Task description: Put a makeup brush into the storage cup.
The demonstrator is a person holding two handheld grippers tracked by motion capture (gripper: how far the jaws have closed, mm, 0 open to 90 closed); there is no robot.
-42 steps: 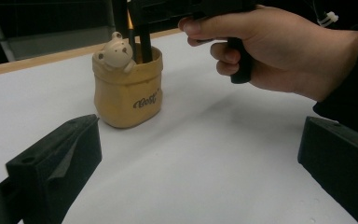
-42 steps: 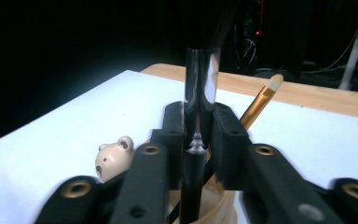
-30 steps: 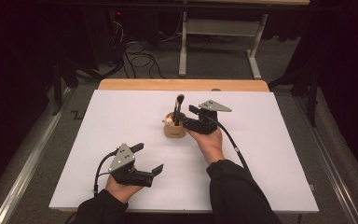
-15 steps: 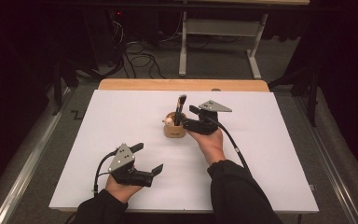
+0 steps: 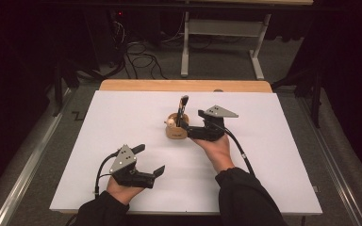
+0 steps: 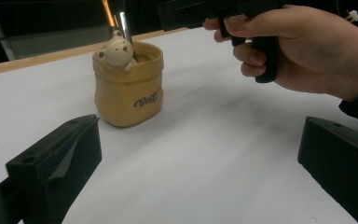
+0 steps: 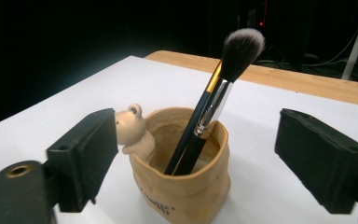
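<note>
Black right gripper hovers level, jaws just opened beside the pot.

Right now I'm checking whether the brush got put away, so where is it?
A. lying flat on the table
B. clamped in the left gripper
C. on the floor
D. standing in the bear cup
D: the brush leans inside the bear cup, handle down, bristles up.
</note>
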